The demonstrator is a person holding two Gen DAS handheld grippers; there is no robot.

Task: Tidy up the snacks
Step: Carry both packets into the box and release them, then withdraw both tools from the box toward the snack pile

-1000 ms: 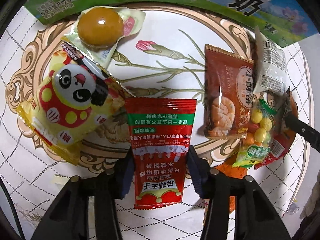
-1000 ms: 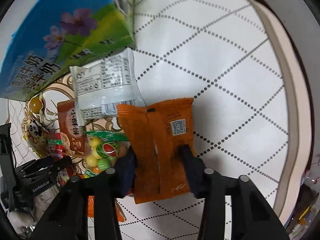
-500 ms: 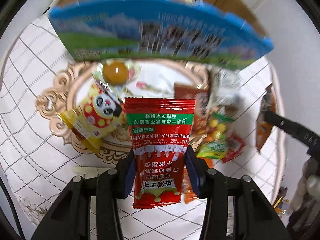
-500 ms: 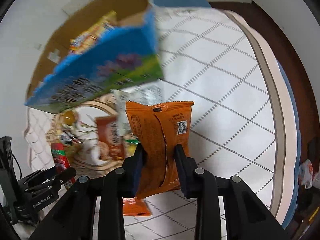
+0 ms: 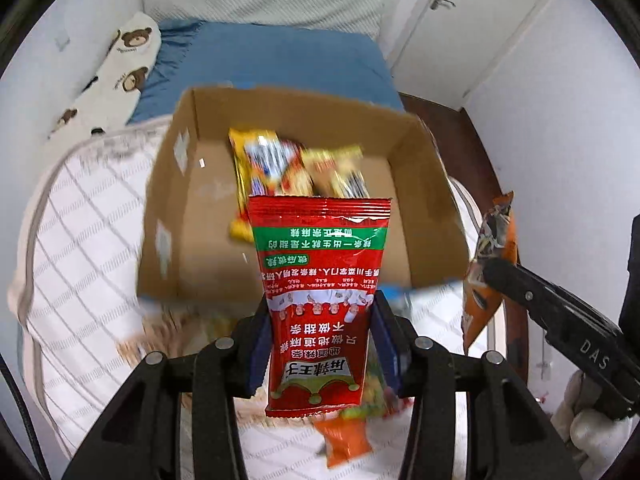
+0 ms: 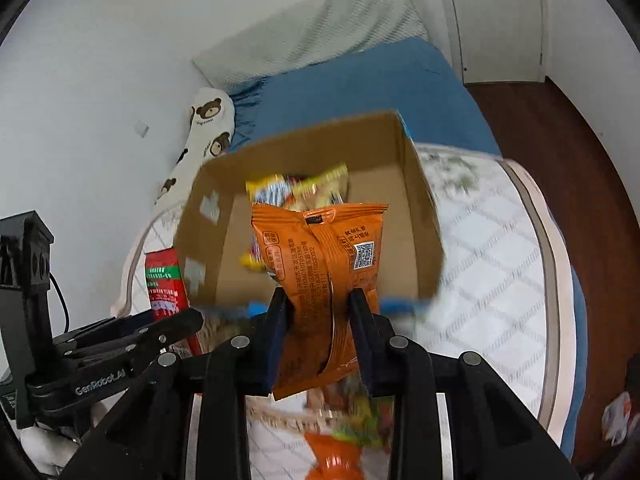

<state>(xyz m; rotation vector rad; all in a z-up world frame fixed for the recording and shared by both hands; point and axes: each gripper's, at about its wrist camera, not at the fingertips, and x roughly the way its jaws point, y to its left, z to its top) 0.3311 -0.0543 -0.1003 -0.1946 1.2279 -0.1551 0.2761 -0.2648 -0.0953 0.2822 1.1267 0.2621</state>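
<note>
My left gripper [image 5: 320,320] is shut on a red snack packet [image 5: 318,300] with a green band and holds it up in front of an open cardboard box [image 5: 188,216]. Several yellow snack packets [image 5: 276,164] lie inside the box. My right gripper [image 6: 318,312] is shut on an orange snack packet [image 6: 320,276] before the same box [image 6: 416,208]. The right gripper's orange packet also shows in the left wrist view [image 5: 486,276]; the left one's red packet shows in the right wrist view [image 6: 164,280].
The box stands on a white quilted table surface [image 5: 80,260]. More snack packets lie blurred below the grippers [image 6: 352,424]. Behind are a blue bed [image 5: 272,60], a bear-print pillow [image 5: 112,68], white walls and a door [image 6: 500,20].
Both grippers have risen from the snack tray with their packets and tilted up toward the open top of the box. The tray has dropped out of sight below.
</note>
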